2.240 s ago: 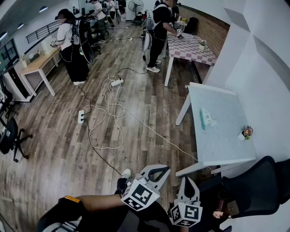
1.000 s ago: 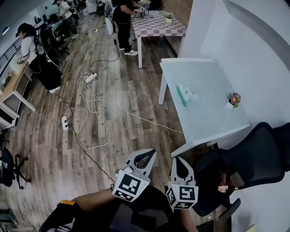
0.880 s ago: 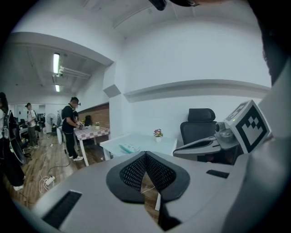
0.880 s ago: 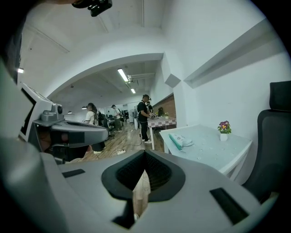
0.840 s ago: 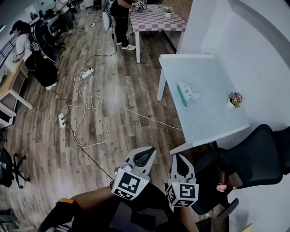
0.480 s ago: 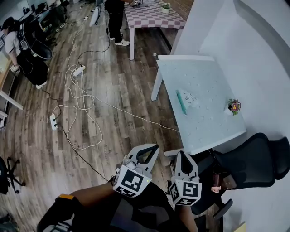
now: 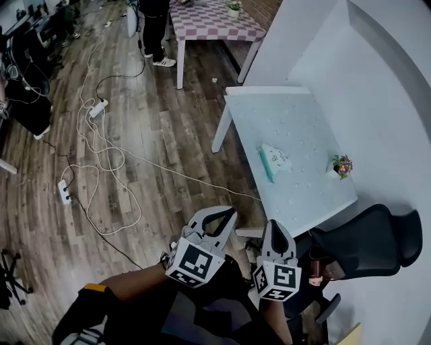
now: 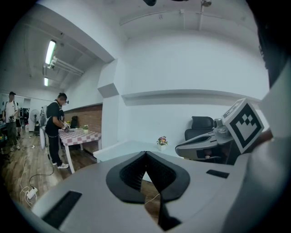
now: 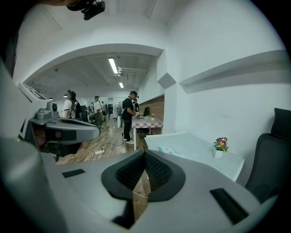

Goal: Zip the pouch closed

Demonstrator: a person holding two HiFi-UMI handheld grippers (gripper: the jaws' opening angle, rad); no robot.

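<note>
The pouch (image 7: 272, 159), pale with a teal edge, lies on the light blue table (image 7: 296, 121), well ahead of both grippers. Held low in front of the person, my left gripper (image 7: 229, 213) has its jaws closed tip to tip with nothing between them. Beside it on the right, my right gripper (image 7: 277, 226) is shut and empty too, short of the table's near corner. In the left gripper view the left gripper (image 8: 145, 154) points towards the table (image 8: 119, 149). In the right gripper view the right gripper (image 9: 145, 152) faces the table (image 9: 188, 149). Neither touches the pouch.
A small flower pot (image 7: 341, 165) stands at the table's right edge near the white wall. A black office chair (image 7: 367, 244) sits right of the grippers. Cables and power strips (image 7: 94, 111) lie over the wooden floor. People stand by a checkered table (image 7: 212, 19) farther back.
Both grippers have been carried forward towards the light blue table, which now lies closer and more central in the head view. Their jaws have stayed closed and empty.
</note>
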